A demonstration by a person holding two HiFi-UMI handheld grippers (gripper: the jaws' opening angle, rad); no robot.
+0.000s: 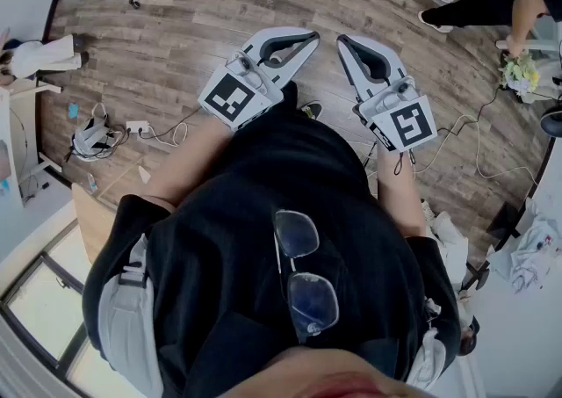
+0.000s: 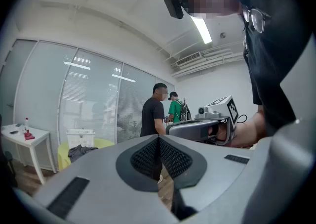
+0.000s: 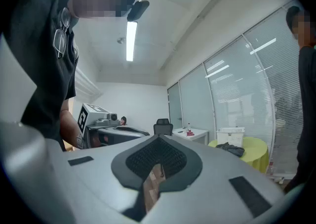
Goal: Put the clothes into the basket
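From the head view, the left tool (image 1: 303,39) and the right tool (image 1: 349,43) are held level, side by side, above the brown plank floor (image 1: 193,18).

In the left gripper view, the left tool is clenched on nothing. Well beyond it, a white slatted plastic basket (image 2: 80,137) stands on a round yellow tabletop (image 2: 106,143). Dark grey crumpled clothes (image 2: 79,152) lie just beside the basket, toward the tabletop's near edge.

In the right gripper view, the right tool is clenched too, and empty.

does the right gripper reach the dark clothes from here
Probably not yet: the clothes lie on the yellow table across the room, well beyond the shut right gripper; the way looks free.
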